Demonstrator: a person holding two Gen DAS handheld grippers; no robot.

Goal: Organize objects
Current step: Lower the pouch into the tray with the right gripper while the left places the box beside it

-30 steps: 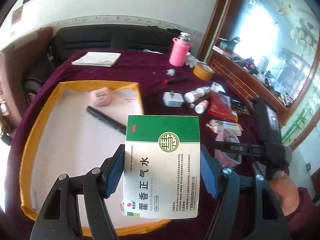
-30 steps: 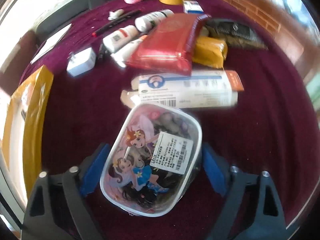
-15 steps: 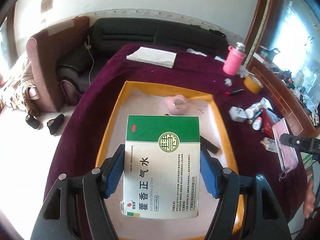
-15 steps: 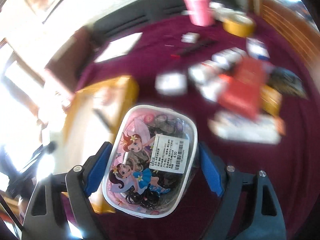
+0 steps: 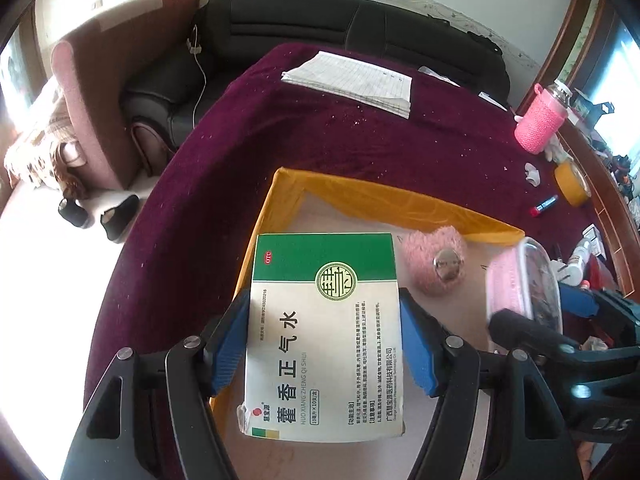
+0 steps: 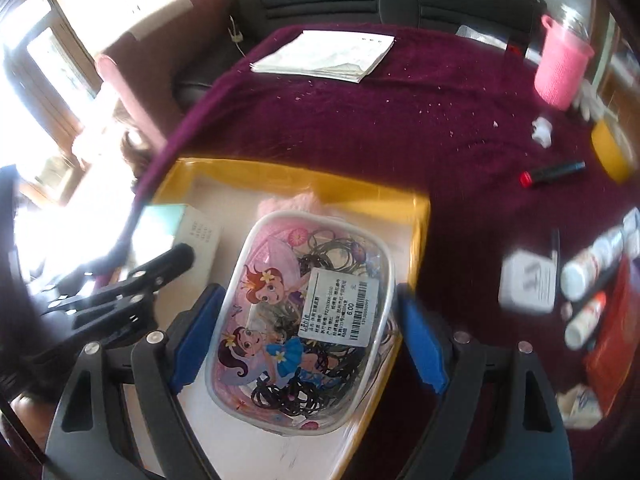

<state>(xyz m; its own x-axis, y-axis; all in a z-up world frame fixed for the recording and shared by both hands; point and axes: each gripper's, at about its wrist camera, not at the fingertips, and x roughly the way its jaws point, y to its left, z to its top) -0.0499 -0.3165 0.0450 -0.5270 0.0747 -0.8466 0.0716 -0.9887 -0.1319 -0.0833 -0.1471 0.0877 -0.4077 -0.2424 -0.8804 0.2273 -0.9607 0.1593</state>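
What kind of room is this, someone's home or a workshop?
Most likely a home living room: a black sofa stands behind a table with a purple cloth, a pair of shoes sits on the floor, and a medicine box is among the household bits.

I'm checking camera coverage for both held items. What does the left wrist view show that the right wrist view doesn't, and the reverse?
Only the left wrist view shows the printed green-and-white cardboard medicine box front, clamped in the left gripper, and black shoes on the floor.

Only the right wrist view shows the clear cartoon-printed pouch of black hair ties face-on in the right gripper, and the white plastic bottles.

Both show the yellow-rimmed shallow tray, pink knitted cup sleeve, and white paper sheets.
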